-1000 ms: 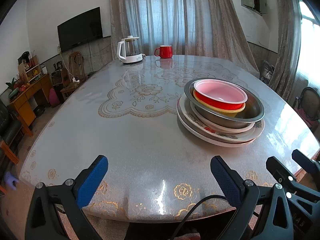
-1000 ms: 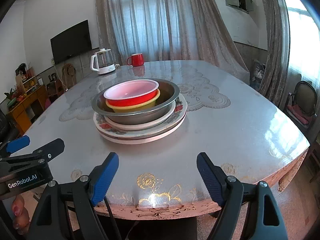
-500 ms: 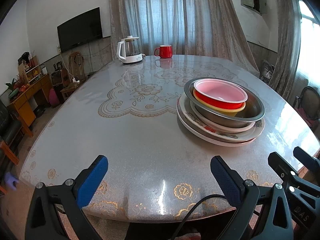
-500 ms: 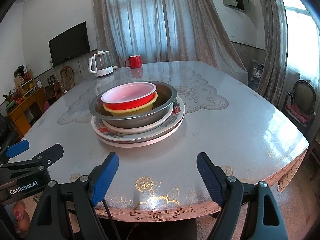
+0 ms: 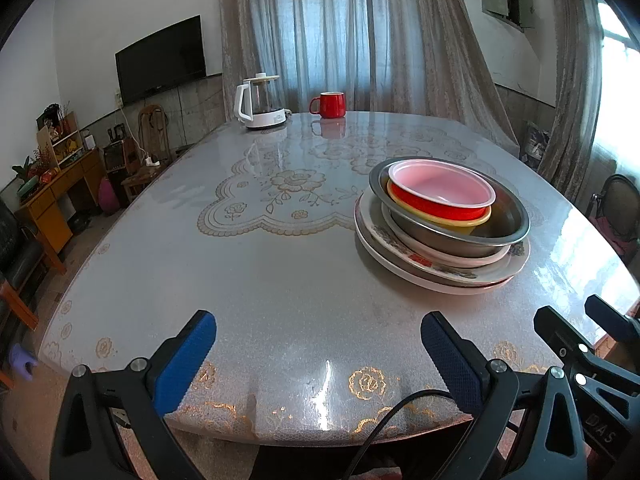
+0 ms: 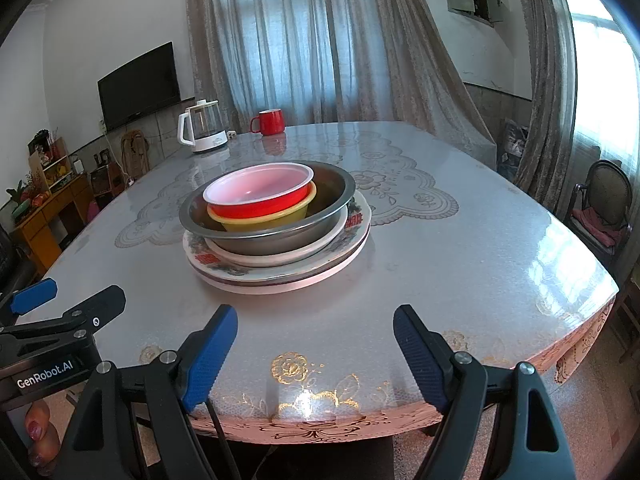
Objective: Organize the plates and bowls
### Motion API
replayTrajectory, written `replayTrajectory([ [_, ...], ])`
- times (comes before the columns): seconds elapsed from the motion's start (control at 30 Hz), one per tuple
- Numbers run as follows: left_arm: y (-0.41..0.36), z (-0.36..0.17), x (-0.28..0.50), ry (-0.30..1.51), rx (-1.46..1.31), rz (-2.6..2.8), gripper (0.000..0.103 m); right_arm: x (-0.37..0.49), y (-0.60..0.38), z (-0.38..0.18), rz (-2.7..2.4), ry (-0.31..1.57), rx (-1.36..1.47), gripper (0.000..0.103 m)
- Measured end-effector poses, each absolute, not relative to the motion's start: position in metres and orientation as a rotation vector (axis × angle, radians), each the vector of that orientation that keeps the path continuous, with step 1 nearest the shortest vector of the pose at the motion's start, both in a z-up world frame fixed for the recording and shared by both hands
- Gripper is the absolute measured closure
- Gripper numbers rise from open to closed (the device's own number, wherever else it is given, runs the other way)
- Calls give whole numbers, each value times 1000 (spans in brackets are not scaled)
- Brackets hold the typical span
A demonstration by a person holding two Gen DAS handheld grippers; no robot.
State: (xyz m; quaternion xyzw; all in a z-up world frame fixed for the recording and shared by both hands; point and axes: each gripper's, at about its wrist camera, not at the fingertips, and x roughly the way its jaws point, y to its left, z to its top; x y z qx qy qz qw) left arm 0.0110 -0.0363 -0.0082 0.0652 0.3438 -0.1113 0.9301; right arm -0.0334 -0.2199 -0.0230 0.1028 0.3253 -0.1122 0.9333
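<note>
**2 open claws facing 1 stack of dishes**

1 broad table (image 6: 460,248) under a glossy floral cover carries everything. Near its middle sit the stacked plates (image 6: 280,268), the lowest pieces, with a steel bowl (image 6: 280,236) on them, a yellow bowl (image 6: 264,222) inside that, and a red bowl (image 6: 258,196) with a pale inside on top. At the far edge stand a white kettle (image 5: 260,100) and a red mug (image 5: 329,105). The left claw (image 5: 318,360) and right claw (image 6: 316,354) hover over the near edge, both spread wide, gripping nothing.
</note>
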Motion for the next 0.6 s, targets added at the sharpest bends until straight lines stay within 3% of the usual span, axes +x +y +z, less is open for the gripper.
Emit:
replayTrajectory([
  [0.6,-37,-9,13,707,128,-238,0,-31,-218,-24,-227,667,207,21],
])
